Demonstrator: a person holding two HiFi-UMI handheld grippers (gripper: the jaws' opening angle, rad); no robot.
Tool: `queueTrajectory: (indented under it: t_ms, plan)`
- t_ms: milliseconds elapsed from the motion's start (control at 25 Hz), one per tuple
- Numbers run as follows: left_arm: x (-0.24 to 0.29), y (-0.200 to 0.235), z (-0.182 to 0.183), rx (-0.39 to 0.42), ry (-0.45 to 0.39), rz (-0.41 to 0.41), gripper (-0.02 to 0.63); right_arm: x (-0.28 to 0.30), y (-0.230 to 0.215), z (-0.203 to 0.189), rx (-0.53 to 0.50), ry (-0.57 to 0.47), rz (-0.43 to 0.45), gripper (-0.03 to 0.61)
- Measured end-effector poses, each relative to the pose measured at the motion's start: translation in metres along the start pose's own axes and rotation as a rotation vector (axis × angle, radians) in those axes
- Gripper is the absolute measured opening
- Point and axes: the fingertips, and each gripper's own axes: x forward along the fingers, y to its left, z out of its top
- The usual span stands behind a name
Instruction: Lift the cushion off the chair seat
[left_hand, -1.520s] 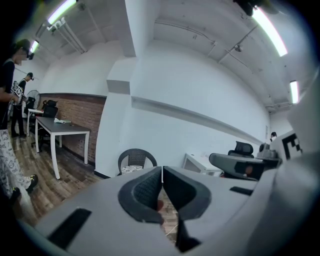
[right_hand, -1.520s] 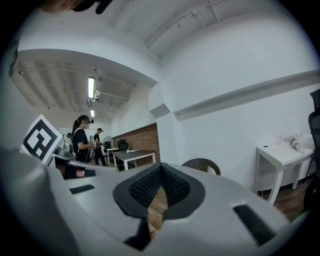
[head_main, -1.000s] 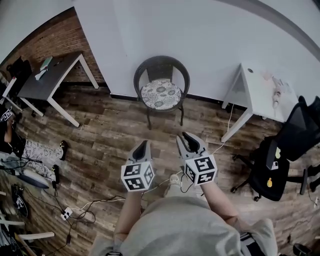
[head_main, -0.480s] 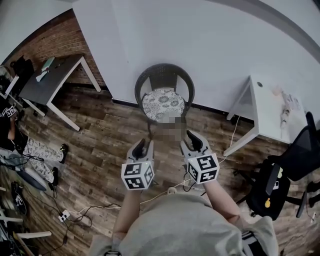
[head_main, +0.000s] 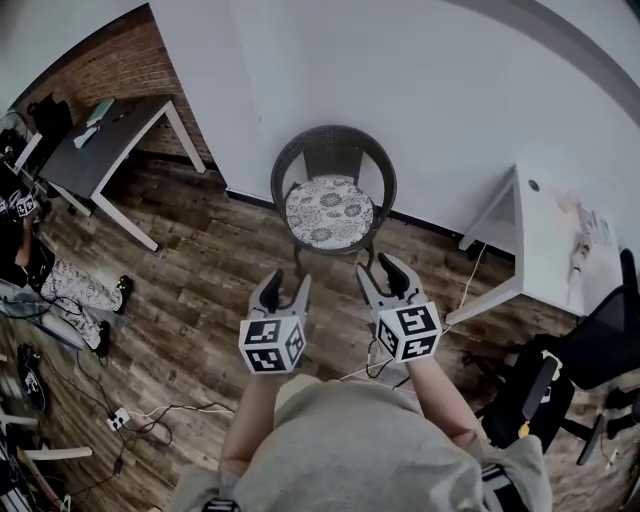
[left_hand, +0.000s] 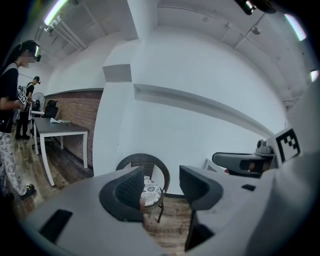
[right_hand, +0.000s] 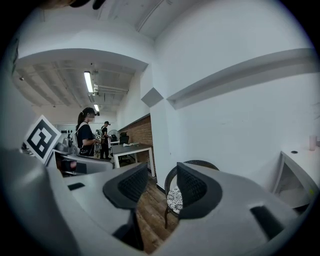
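A round dark wicker chair (head_main: 333, 160) stands against the white wall, with a patterned round cushion (head_main: 329, 212) lying on its seat. Both grippers are held short of the chair's front, apart from it. My left gripper (head_main: 283, 291) has its jaws opening with nothing between them. My right gripper (head_main: 386, 273) is also opening and empty. Through the left gripper (left_hand: 160, 184) the cushion (left_hand: 151, 190) shows between the jaws, some way ahead. The right gripper (right_hand: 161, 184) frames the cushion (right_hand: 173, 199) and the chair (right_hand: 169, 181) the same way.
A dark table (head_main: 100, 140) stands at the left by the brick wall, a white table (head_main: 555, 225) at the right, an office chair (head_main: 555, 375) nearer. Cables (head_main: 150, 420) lie on the wood floor. A person (left_hand: 11, 100) stands by the dark table.
Both grippers have moved forward toward the chair, which now sits closer in the head view. Both pairs of jaws have spread wider.
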Motion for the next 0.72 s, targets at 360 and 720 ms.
queueTrajectory:
  t_ms: [360,720]
  plan:
    - [0.022,0.011,-0.007,-0.013,0.033,0.042,0.221,0.013,-0.025,-0.003,0.019,0.009,-0.023,0.186]
    - [0.089,0.039,0.005,0.003,0.056,0.046,0.221,0.06,-0.066,0.002,0.018,0.009,-0.077,0.189]
